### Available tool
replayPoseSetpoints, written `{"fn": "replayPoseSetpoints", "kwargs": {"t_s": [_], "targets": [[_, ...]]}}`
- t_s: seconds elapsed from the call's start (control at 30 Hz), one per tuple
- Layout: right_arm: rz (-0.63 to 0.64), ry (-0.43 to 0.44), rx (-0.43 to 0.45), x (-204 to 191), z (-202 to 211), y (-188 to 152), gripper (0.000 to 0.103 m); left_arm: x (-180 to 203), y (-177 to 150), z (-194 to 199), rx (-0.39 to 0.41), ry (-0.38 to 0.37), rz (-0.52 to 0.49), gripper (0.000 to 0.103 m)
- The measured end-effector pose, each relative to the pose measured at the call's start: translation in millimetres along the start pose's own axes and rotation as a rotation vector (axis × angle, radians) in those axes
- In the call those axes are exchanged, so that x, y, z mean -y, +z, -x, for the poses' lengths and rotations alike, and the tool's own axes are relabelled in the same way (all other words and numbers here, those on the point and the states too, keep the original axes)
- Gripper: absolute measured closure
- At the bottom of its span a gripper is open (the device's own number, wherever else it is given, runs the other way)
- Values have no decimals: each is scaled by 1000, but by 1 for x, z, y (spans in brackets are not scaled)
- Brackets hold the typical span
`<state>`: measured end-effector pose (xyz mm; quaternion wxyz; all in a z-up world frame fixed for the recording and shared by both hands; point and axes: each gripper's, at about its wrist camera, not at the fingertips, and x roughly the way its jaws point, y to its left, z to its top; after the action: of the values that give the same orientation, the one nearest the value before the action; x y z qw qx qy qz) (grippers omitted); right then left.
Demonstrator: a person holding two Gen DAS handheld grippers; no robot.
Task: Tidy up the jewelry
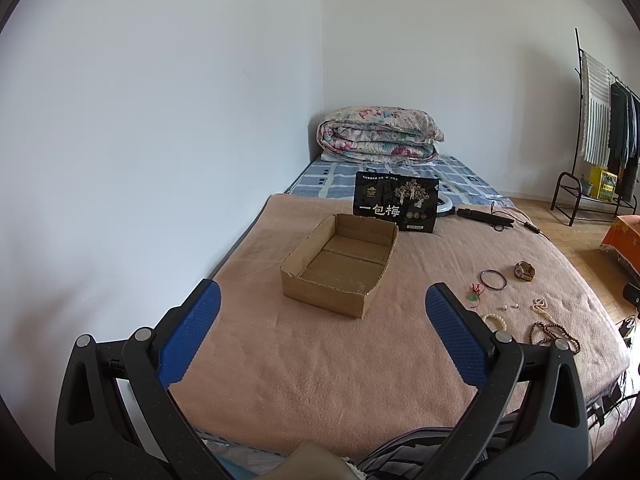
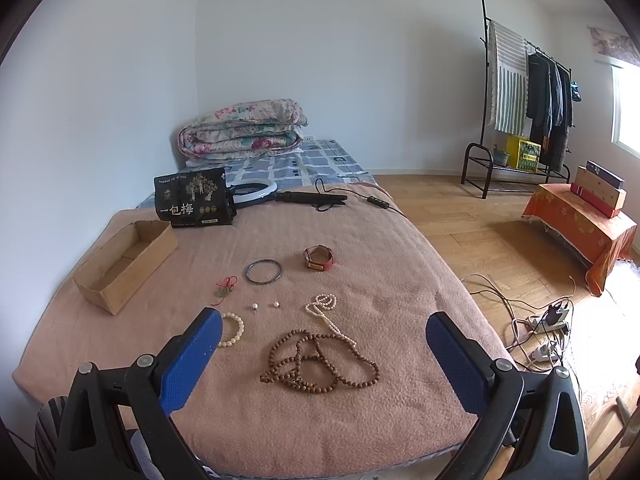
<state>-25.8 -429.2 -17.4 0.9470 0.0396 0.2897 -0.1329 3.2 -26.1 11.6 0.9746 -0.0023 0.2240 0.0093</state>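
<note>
On the blanket (image 2: 280,420) the cardboard box (image 2: 124,264) sits at the left, with a printed package (image 2: 192,202) standing behind it and a ring light (image 2: 256,190) lying just right of that package. The jewelry lies right of the box: a bangle (image 2: 264,271) with a cuff (image 2: 318,257) to its right, a corded pendant (image 2: 224,290) to its left, and two loose beads (image 2: 265,305) in front. Nearest (before the right gripper) lie the wooden bead necklace (image 2: 320,364), the pearl strand (image 2: 326,312) touching its far side, and a bead bracelet (image 2: 234,330) to the left.

The black bag (image 2: 193,197) standing on the bed, far ahead and left of the right hand-held gripper, shows 3 big white characters: 一包梅. Its smaller print is too tiny to read.
</note>
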Motion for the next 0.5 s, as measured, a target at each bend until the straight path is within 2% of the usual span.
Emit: {"fn": "replayPoseSetpoints", "kwargs": {"t_s": [0.3,0.5], "targets": [[17,-13,-4,11,-15,-1,0,8,-6,-25,-26,-18,-8,0],[34,-16,-32,28,-36,-3,0,19,-7,-47,-43,-53,-49,0]]}}
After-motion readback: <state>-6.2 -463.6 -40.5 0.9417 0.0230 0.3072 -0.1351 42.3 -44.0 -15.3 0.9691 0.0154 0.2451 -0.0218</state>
